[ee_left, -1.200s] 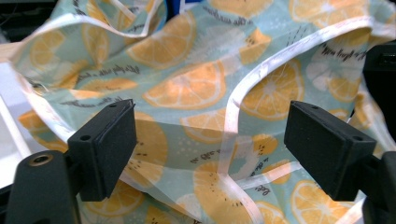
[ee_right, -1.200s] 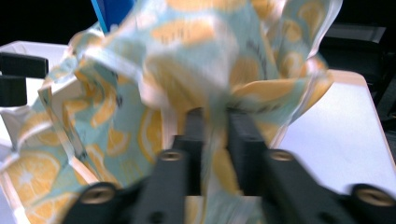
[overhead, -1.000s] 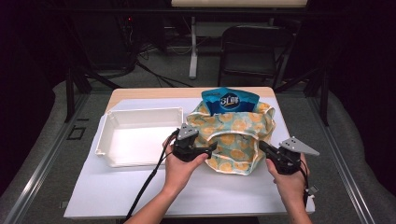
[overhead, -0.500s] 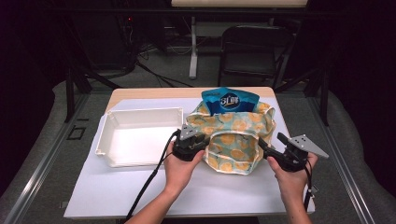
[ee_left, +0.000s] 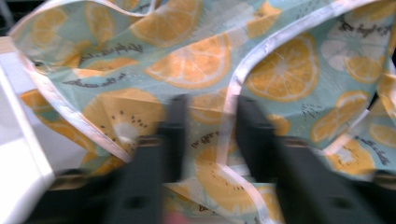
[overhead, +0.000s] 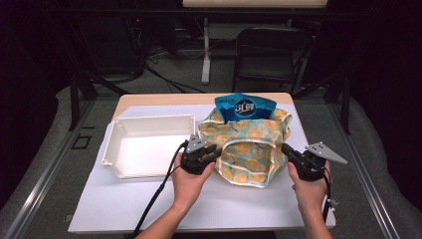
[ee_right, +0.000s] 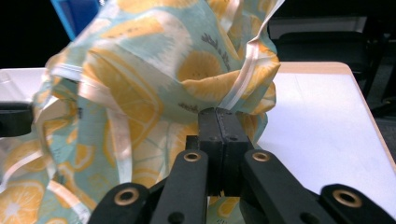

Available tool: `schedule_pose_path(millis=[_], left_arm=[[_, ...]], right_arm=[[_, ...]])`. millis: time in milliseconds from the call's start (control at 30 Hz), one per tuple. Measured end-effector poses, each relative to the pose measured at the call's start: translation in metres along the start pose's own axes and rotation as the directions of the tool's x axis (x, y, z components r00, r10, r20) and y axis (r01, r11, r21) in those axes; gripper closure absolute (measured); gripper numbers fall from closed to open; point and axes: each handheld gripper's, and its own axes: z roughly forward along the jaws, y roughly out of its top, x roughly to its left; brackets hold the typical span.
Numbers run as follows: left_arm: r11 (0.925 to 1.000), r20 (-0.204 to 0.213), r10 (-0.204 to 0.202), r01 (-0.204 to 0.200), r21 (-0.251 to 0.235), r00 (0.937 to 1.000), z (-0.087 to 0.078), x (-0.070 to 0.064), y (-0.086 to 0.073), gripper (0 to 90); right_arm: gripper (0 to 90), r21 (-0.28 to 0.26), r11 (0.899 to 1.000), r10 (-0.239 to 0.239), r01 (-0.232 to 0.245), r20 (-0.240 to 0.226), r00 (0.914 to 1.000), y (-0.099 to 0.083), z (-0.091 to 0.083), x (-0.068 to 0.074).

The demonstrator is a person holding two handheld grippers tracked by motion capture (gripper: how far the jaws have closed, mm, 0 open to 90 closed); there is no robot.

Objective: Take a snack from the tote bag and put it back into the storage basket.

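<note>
The soft orange-slice-printed cloth bag (overhead: 251, 149) lay on the white tabletop (overhead: 124, 204) beside a white plastic tray (overhead: 149, 147). The right tool (ee_right: 218, 122) was clenched on its edge; the left tool (ee_left: 205, 135) stood released astride a seam. An uneven pull could tip out the blue snack packet (overhead: 244, 107).

A snack packet (overhead: 246, 106) sits in the cloth bag (overhead: 249, 149), which lies right of the tray (overhead: 149, 124) on the table (overhead: 149, 204).

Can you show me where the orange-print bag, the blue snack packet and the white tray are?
orange-print bag (overhead: 249, 149): high view, on its front fabric panel.
blue snack packet (overhead: 245, 107): high view, on its printed face above the bag's mouth.
white tray (overhead: 149, 121): high view, on its far wall.
</note>
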Motion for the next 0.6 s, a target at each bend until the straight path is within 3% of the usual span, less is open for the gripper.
schedule_pose_path(millis=[100,200,333,433,600], left_arm=[[0.9999,-0.050,0.012,-0.012,0.000,0.9987,0.003,-0.005,0.000,34.1],[0.9991,-0.098,0.030,-0.027,0.032,0.9947,0.011,-0.007,0.002,18.5],[0.9974,-0.119,0.041,-0.034,0.064,0.9921,0.021,-0.009,0.008,15.9],[0.9957,-0.136,0.036,-0.024,0.090,0.9900,0.025,-0.008,0.011,25.2],[0.9970,-0.113,0.014,-0.005,0.078,0.9935,0.020,-0.002,0.013,63.0]], right_arm=[[90.0,-0.016,1.000,-0.003,0.003,-0.005,1.0000,0.001,-0.006,0.001],[90.0,-0.021,1.000,-0.007,0.007,-0.024,0.9997,0.002,-0.010,0.004],[90.0,-0.032,0.999,-0.030,0.028,-0.052,0.9982,0.002,-0.016,0.011],[90.0,-0.031,0.999,-0.043,0.041,-0.058,0.9974,0.000,-0.018,0.013],[90.0,-0.022,0.998,-0.064,0.063,-0.048,0.9968,-0.005,-0.021,0.012]])
